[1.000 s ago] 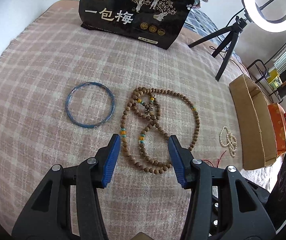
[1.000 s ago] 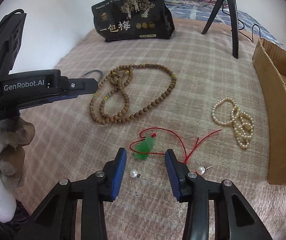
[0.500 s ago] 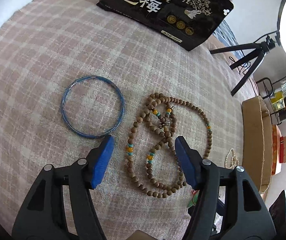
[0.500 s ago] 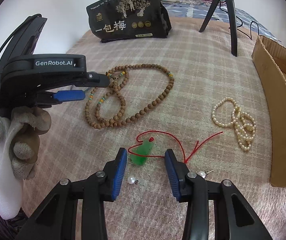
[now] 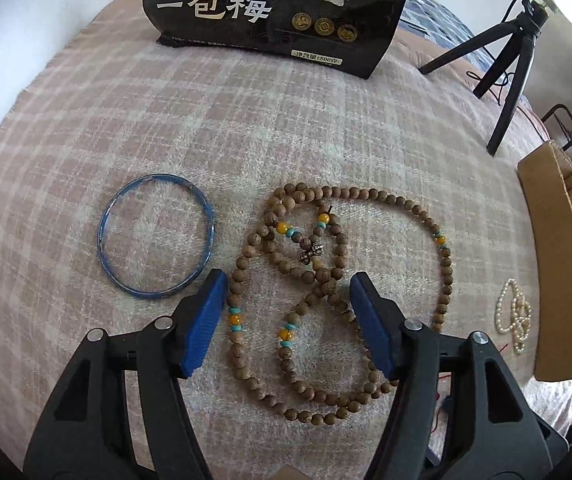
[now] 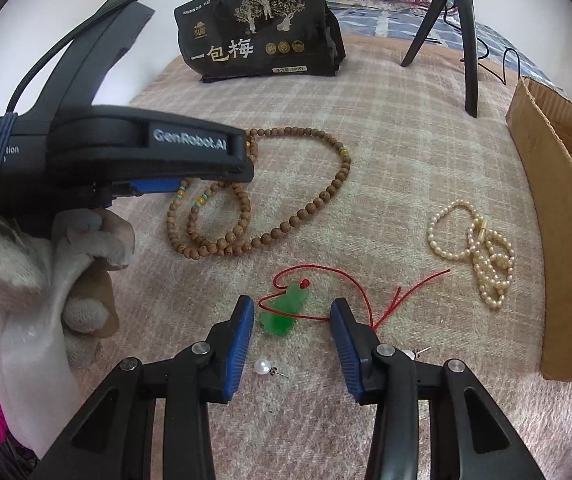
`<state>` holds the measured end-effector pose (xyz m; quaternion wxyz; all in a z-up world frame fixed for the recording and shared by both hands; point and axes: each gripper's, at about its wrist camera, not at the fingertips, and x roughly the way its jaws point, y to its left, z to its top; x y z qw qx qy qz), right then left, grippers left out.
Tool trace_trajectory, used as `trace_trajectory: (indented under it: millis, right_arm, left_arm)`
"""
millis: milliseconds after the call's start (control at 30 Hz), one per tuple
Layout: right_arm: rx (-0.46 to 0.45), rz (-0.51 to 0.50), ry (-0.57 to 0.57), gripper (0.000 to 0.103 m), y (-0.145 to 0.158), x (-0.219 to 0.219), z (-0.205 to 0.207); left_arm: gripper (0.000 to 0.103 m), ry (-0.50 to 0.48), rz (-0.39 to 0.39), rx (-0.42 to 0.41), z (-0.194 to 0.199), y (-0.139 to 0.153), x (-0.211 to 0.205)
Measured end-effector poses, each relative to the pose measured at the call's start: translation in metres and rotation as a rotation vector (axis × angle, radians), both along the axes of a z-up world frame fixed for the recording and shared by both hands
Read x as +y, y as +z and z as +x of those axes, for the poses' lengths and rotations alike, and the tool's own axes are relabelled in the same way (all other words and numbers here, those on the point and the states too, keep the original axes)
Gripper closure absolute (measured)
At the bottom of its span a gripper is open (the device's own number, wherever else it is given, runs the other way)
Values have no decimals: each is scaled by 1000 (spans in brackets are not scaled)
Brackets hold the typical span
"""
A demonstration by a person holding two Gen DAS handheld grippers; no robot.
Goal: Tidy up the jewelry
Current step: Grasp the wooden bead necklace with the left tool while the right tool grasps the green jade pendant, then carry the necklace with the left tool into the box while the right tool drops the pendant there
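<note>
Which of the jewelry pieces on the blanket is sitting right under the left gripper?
The wooden bead necklace: its loops lie between the open pads of the left gripper. The blue bangle lies off to one side, the pearl strand far to the other.

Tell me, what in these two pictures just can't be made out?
- Cardboard box: its inside is hidden by its own wall in both views; the right wrist view's edge cuts it off.
- Second pearl earring: mostly behind a finger of the right gripper.
- Blue bangle: out of sight in the right wrist view, behind the left gripper.
- Wooden bead necklace: its near loop passes under a left finger.
</note>
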<state>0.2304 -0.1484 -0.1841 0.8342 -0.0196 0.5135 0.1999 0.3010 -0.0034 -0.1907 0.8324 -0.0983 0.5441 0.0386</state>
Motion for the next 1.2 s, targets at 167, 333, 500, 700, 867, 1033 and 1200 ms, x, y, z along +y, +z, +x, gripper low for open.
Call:
trace_trajectory:
  millis: [167,333,500,700,867,1033,1200]
  right_arm:
    - [-9,-41,9,63,-3,5,1]
    - [-23,-73,11,71,-3,6,0]
    - [-35,-78,6,85,-2,2,2]
    - [-51,-52,-6,85,6,-5,0]
    - [-81,-10,-33,85,25,-16,-1]
    - [-118,17,-48,85,46,-23,-2]
    - [-153,41,-51,85,66,-29,-6]
  left_arm:
    - [62,-8,55,-21,0,-1,-4]
    - [89,16,33,-31,1,0,6]
    - [92,18,6,-44,-3,3,12]
    - [93,39,-40,-75,-11,16,23]
    - [93,44,-82,-124,-14,35,28]
    - [93,49,-110,-180,-16,56,34]
    - [93,38,-128,-238,-23,82,36]
